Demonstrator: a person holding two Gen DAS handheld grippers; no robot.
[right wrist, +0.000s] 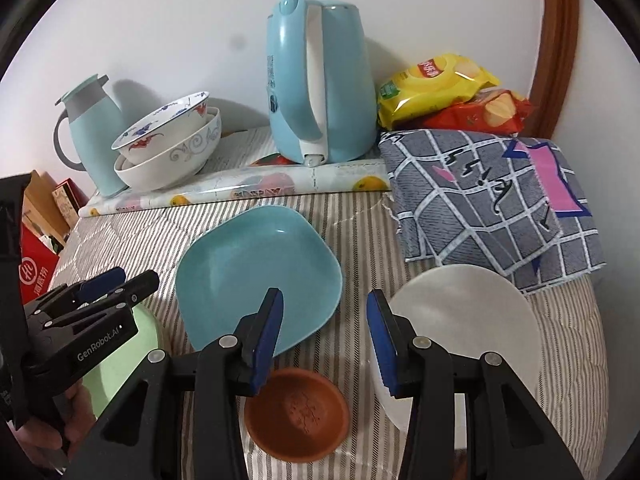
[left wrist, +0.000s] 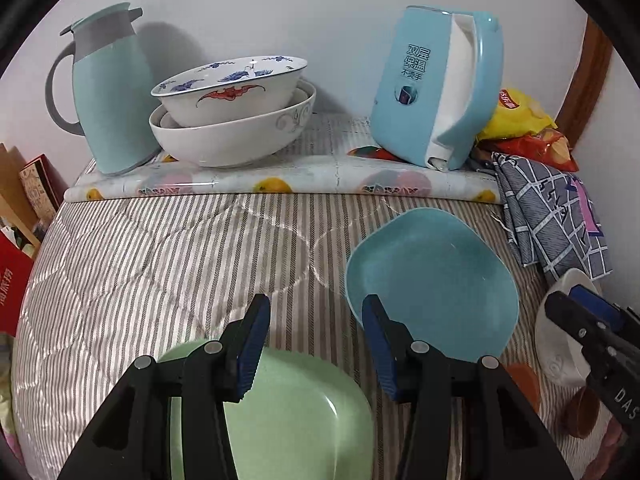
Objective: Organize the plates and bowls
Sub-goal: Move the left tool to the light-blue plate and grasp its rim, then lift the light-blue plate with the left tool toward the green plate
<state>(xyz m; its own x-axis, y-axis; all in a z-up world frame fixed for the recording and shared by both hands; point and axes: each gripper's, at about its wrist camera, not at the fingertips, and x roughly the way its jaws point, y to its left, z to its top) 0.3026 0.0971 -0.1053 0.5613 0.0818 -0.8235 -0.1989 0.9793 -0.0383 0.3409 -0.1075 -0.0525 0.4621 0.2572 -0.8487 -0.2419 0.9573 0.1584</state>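
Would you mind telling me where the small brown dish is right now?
In the right wrist view, the small brown dish sits on the striped quilt directly below the open right tool, between the blue plate and the white plate.

Soft even light, fisheye-warped edges

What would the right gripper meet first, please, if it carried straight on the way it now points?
Probably the striped quilt just beyond the brown bowl. The open right gripper aims through the gap between the blue plate and the white plate. Farther on stands the blue kettle, though depth is unclear.
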